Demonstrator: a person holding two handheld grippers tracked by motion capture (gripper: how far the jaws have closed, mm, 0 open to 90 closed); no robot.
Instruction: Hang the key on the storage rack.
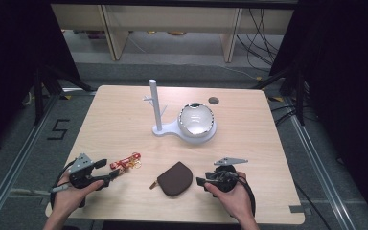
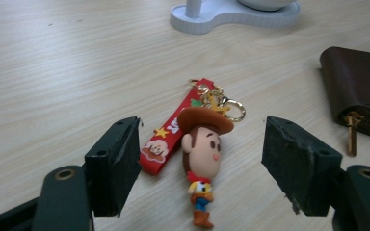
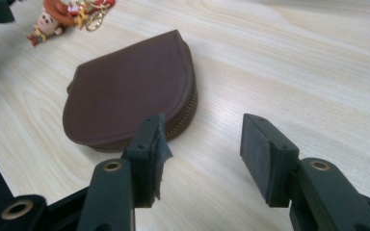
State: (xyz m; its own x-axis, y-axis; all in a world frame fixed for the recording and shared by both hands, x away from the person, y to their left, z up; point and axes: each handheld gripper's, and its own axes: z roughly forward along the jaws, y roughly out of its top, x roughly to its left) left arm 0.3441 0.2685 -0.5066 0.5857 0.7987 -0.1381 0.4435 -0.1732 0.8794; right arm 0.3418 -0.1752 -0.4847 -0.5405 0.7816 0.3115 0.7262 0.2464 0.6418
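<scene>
Both forearms in from the bottom edge, hands low over the near side of the table. Left hand [image 1: 72,189] wrapped round the handle, left gripper [image 1: 106,171] pointing right and a bit fwd, grey plate on top, cable trailing under the wrist. Jaws wide apart, pads bare, nothing pinched. Right hand [image 1: 232,191] cupping its grip from below, right gripper [image 1: 200,181] aimed left toward the table's middle, grey plate up, cable looping round the wrist. Jaws parted too, clear gap between the pads, nothing clamped. Both grippers roughly level, facing each other.
</scene>
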